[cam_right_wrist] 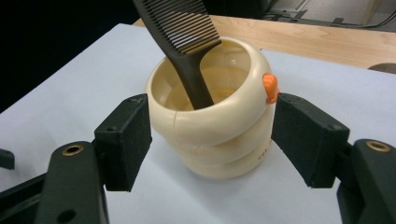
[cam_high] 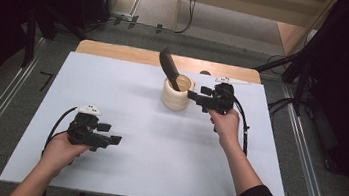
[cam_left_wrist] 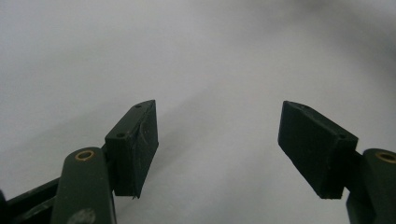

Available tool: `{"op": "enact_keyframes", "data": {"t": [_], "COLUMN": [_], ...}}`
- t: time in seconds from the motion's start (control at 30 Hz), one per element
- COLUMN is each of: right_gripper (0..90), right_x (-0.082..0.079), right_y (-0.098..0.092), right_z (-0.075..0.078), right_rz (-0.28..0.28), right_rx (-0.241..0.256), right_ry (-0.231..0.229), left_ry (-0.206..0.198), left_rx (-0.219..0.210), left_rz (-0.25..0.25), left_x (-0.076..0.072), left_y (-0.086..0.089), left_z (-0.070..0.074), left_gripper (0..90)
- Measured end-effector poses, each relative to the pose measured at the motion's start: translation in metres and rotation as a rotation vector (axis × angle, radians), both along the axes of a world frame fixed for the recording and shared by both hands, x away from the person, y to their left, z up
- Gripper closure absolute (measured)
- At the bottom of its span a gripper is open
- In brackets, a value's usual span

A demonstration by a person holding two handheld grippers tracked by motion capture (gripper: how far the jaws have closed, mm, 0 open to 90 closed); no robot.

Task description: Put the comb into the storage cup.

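Both grippers open, nothing gripped; comb standing in cream cup.

Left gripper (cam_high: 110,134) sits nearest the person, well apart from the cup and down-left of it, jaws spread wide over bare white sheet (cam_high: 166,147). Right gripper (cam_right_wrist: 212,135) is at the cup (cam_right_wrist: 219,135), 2 jaws spread on either side of it; contact unclear. Black comb (cam_right_wrist: 184,32) stands handle-down inside the cup, teeth end tilted up-left. Small orange nub (cam_right_wrist: 270,88) on cup rim.
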State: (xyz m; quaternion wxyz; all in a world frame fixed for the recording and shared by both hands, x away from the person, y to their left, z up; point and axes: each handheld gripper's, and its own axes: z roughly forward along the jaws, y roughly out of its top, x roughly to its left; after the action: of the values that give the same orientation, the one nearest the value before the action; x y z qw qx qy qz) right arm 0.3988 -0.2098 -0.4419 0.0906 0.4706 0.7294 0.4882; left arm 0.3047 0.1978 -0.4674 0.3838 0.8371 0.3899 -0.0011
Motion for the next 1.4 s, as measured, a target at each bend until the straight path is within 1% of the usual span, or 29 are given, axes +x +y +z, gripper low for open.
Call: {"op": "enact_keyframes", "data": {"t": [0.03, 0.07, 0.23, 0.33, 0.37, 0.4, 0.5, 0.53, 0.67, 0.73, 0.87, 0.97, 1.17, 1.2, 1.27, 1.3, 1.4], "right_gripper": [26.7, 26.7, 26.7, 26.6, 26.6, 26.6, 26.6, 26.6, 26.5, 26.4, 25.7, 25.6, 25.6, 25.5, 25.4, 25.3, 25.3], "right_x": [0.000, -0.002, -0.008, -0.015, -0.015, -0.020, -0.024, -0.027, -0.031, -0.037, -0.044, -0.047, -0.059, -0.062, -0.064, -0.066, -0.070], "right_y": [0.000, -0.001, -0.002, -0.002, -0.002, -0.002, -0.002, -0.002, -0.001, -0.001, -0.001, -0.001, -0.002, -0.001, -0.001, -0.001, -0.001], "right_z": [0.000, -0.001, -0.002, -0.003, -0.003, -0.004, -0.006, -0.007, -0.008, -0.010, -0.011, -0.011, -0.014, -0.016, -0.016, -0.018, -0.018], "right_rz": [0.000, 0.009, 0.020, 0.033, 0.033, 0.032, 0.030, 0.040, 0.049, 0.060, 0.075, 0.079, 0.095, 0.102, 0.108, 0.117, 0.127], "right_rx": [0.000, -0.009, -0.006, -0.013, -0.013, -0.028, -0.038, -0.042, -0.039, -0.038, -0.035, -0.037, -0.040, -0.043, -0.042, -0.033, -0.033], "right_ry": [0.000, 0.012, 0.008, 0.005, 0.005, 0.006, 0.002, 0.005, 0.011, -0.003, 0.006, -0.009, -0.009, -0.006, -0.001, 0.011, 0.017], "left_ry": [0.000, -0.001, -0.002, 0.000, 0.000, -0.001, 0.000, 0.000, -0.003, -0.003, -0.006, -0.008, -0.012, -0.011, -0.012, -0.011, -0.013], "left_rx": [-0.001, -0.006, -0.008, -0.009, -0.009, -0.009, -0.010, -0.011, -0.014, -0.014, -0.017, -0.018, -0.023, -0.027, -0.029, -0.032, -0.038], "left_rz": [0.002, 0.003, 0.004, 0.002, 0.002, 0.002, 0.000, -0.001, -0.001, -0.002, -0.005, -0.004, -0.004, -0.005, -0.006, -0.007, -0.006], "left_x": [0.000, 0.000, -0.001, -0.001, -0.001, -0.001, -0.001, -0.001, -0.001, -0.001, -0.002, -0.002, -0.003, -0.003, -0.003, -0.003, -0.003], "left_y": [0.000, 0.000, 0.000, 0.000, 0.000, 0.000, 0.000, 0.000, 0.000, 0.000, 0.000, 0.000, 0.000, -0.001, -0.001, -0.001, -0.001], "left_z": [0.000, 0.000, 0.000, 0.001, 0.001, 0.001, 0.001, 0.001, 0.002, 0.002, 0.003, 0.003, 0.003, 0.004, 0.004, 0.004, 0.004], "left_gripper": [29.5, 29.5, 29.6, 29.5, 29.5, 29.6, 29.5, 29.5, 29.5, 29.5, 29.5, 29.5, 29.5, 29.5, 29.5, 29.5, 29.5]}}
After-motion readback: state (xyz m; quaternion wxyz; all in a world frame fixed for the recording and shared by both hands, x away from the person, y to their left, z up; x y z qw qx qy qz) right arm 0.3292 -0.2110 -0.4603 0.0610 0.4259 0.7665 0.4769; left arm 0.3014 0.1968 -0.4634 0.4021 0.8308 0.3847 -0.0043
